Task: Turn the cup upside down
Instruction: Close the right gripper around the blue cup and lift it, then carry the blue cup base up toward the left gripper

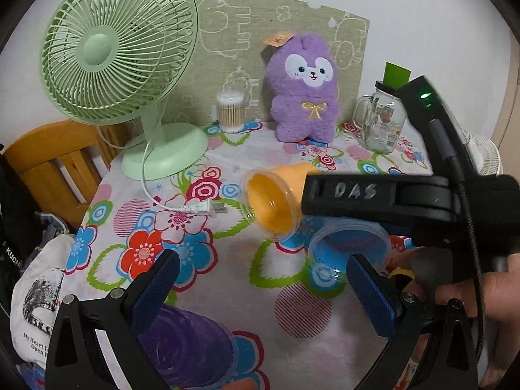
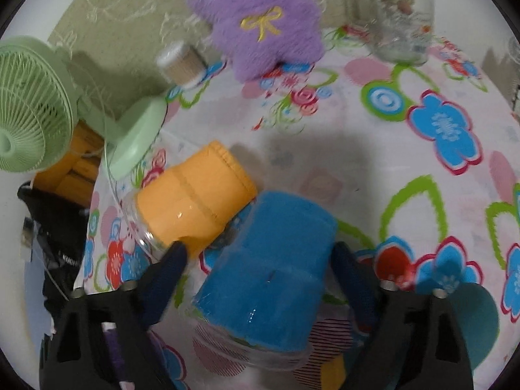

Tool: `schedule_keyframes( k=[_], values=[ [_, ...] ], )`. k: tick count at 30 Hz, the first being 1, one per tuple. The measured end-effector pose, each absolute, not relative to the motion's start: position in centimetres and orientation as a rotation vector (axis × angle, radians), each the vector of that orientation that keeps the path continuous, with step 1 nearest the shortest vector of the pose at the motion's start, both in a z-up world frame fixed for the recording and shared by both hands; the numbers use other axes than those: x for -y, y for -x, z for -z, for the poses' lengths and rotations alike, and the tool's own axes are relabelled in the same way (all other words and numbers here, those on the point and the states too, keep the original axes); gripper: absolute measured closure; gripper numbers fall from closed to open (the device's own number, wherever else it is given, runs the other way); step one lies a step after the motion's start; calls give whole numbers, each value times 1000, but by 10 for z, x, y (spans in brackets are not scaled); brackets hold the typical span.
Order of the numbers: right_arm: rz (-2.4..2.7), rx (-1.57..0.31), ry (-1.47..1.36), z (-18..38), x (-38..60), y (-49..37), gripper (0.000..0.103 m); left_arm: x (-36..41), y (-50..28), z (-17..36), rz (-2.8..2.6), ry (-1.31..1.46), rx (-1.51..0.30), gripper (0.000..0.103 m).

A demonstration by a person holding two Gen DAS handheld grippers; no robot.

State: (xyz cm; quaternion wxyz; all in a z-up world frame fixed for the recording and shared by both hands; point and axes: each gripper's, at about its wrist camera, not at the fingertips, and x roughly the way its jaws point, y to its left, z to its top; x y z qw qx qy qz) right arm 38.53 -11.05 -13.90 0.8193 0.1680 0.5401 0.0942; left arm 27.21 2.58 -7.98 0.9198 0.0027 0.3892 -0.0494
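Note:
A blue cup lies tilted on its side on the floral tablecloth, between the fingers of my right gripper, which is open around it. In the left wrist view the blue cup shows its clear rim under the right gripper's black body. An orange cup lies on its side beside it, mouth toward the left camera; it also shows in the right wrist view. My left gripper is open and empty above the cloth. A purple cup lies below its left finger.
A green desk fan stands at the back left, its plug lying on the cloth. A cotton-swab jar, a purple plush toy and a glass mug stand along the back. A wooden chair is at the left.

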Motion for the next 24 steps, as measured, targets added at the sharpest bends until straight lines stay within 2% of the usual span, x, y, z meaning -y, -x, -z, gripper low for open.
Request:
schedule_keyframes(
  k=[2,3,11,24],
  values=[
    [-214,-1159,-373,143,110,-385,27,-26,-272,80,103,-5,-803,0],
    [-218,-1159,-369,143,110,-384,27,-27,-272,79,103,-6,-802,0],
    [-251,-1089,-336,119,115,-367,28,-26,-252,67,115,-10,-771,0],
    [-415,-1039,-283,83,109,-280,28,-36,-161,34,133,83,-701,0]
  ],
)
